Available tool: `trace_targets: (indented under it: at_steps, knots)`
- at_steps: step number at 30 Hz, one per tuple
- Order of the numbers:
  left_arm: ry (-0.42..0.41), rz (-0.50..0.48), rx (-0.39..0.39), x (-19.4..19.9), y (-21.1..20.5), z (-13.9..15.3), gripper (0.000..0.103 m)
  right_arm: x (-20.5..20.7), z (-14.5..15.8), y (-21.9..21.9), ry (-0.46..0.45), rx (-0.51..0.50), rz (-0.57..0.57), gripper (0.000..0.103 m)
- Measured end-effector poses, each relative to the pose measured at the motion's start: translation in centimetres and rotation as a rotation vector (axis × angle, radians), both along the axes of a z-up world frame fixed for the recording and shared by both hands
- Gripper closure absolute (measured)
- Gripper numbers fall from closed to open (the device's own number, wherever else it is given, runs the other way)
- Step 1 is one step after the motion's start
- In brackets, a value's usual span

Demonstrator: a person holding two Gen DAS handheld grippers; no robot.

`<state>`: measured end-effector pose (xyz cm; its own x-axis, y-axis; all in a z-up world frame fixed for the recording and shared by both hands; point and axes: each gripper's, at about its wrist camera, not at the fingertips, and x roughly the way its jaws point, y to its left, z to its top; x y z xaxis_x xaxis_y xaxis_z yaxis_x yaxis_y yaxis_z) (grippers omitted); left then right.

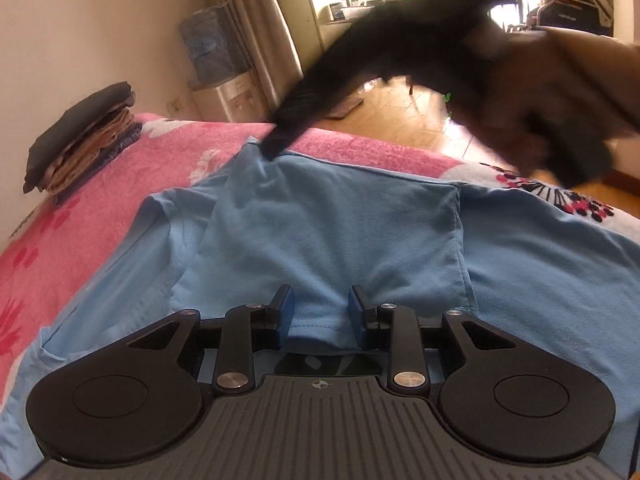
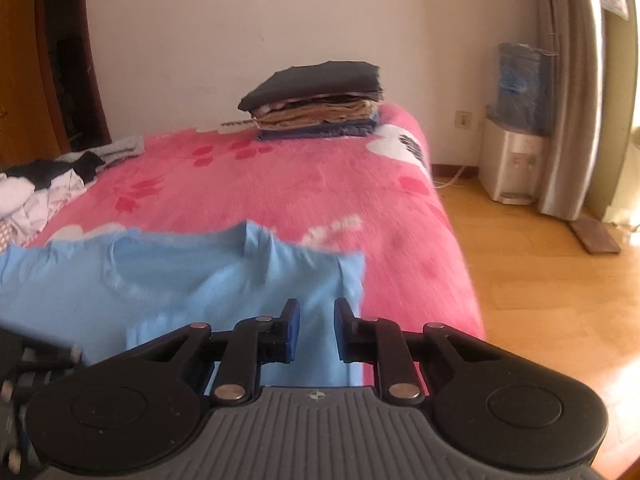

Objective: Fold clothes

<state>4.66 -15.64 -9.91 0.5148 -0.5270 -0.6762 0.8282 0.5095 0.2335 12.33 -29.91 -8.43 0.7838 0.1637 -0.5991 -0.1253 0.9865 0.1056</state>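
Two grippers over one light-blue shirt (image 1: 340, 232) spread on pink fleece blanket (image 1: 100, 208), shirt filling centre and lower half of left wrist view. Left gripper (image 1: 318, 314) jaws partly spread, blue pads either side of a raised hem ridge at bottom centre of frame; fabric between pads, contact not certain, so not read as a pinch. Right gripper (image 2: 317, 330) jaws narrowly apart, hovering above shirt's right edge at lower centre of right wrist view; nothing visibly clamped, cloth behind gap only. Key relation: folded sleeve panel directly ahead of left jaws, long axis running away toward upper frame, shirt body extending to lower right; left hand nearer the hem, right nearer the outer edge by the blanket. Likely next: grab hem and fold away up the frame. Shirt soft knit, matte, limp, stitched seams visible, wrinkled near collar. Blanket fuzzy, floral print. Stack of folded clothes (image 2: 316, 100) upper centre of right view, flat and squared. Unfolded heap (image 2: 36, 192) at left edge.
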Motion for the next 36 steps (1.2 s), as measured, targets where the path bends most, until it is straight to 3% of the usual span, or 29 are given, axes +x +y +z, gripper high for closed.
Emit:
trace_targets:
  at_steps: [4,6,10,14,18,21,23,27,29,32,34,36]
  knots:
    - [-0.011,-0.006,-0.009,-0.4,0.2,-0.2,0.073,4.9,-2.1,-0.4,0.063,0.008,-0.028,0.089]
    - [-0.01,-0.011,-0.014,-0.3,0.3,-0.2,0.073,6.9,-3.1,-1.2,0.084,0.06,-0.057,0.09]
    - [-0.011,-0.021,-0.025,-0.2,0.8,0.1,0.069,8.3,-2.6,-3.4,0.074,0.132,-0.171,0.089]
    - [0.007,-0.01,-0.075,0.5,2.0,1.0,0.069,4.7,0.9,-6.6,0.019,0.256,-0.173,0.089]
    - [0.056,0.017,-0.163,2.1,3.7,2.2,0.069,-1.8,3.5,-7.2,0.069,0.307,-0.075,0.089]
    - [0.062,0.053,-0.12,3.5,3.7,1.4,0.069,-5.8,3.0,-5.5,0.138,0.264,0.005,0.089]
    - [0.1,0.087,-0.091,4.5,3.8,0.5,0.069,-7.5,1.9,-3.4,0.164,0.144,0.032,0.089]
    - [0.178,0.127,-0.159,5.4,4.7,0.7,0.069,-8.3,-1.9,-1.4,0.252,-0.031,0.023,0.09]
    - [0.185,0.128,-0.166,5.4,4.9,1.0,0.069,-8.8,-0.8,-0.7,0.241,-0.028,0.023,0.089]
    - [0.188,0.123,-0.159,5.5,4.9,0.8,0.068,-10.4,1.0,1.3,0.191,-0.005,0.115,0.089]
    - [0.189,0.131,-0.17,5.5,4.9,0.5,0.068,-10.9,0.7,3.0,0.203,-0.016,0.192,0.089]
    - [0.209,0.155,-0.188,5.7,5.0,0.5,0.068,-11.1,-1.6,3.9,0.271,-0.039,0.209,0.089]
